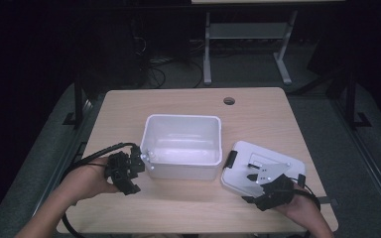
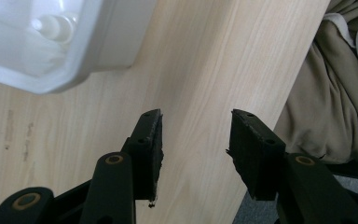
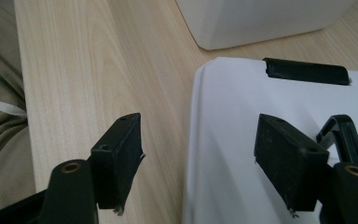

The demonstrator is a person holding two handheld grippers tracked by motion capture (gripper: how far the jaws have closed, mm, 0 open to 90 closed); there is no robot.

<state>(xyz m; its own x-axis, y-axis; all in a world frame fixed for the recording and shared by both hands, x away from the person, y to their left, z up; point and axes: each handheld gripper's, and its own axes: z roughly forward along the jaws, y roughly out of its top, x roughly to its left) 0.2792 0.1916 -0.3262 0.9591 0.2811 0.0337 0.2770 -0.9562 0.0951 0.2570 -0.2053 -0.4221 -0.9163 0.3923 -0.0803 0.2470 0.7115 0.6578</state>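
Bin (image 1: 182, 147), white and open-topped, sits mid-table (image 1: 258, 106). Off its near-left corner the left gripper (image 2: 196, 140) hangs over bare wood, jaws apart with nothing between them; I'd slide it square onto the bin's wall before closing. Right of the bin lies the lid (image 1: 258, 166), whose near edge the right gripper (image 3: 198, 158) straddles, jaws apart, unclamped. The gripper and plate hide part of the lid.
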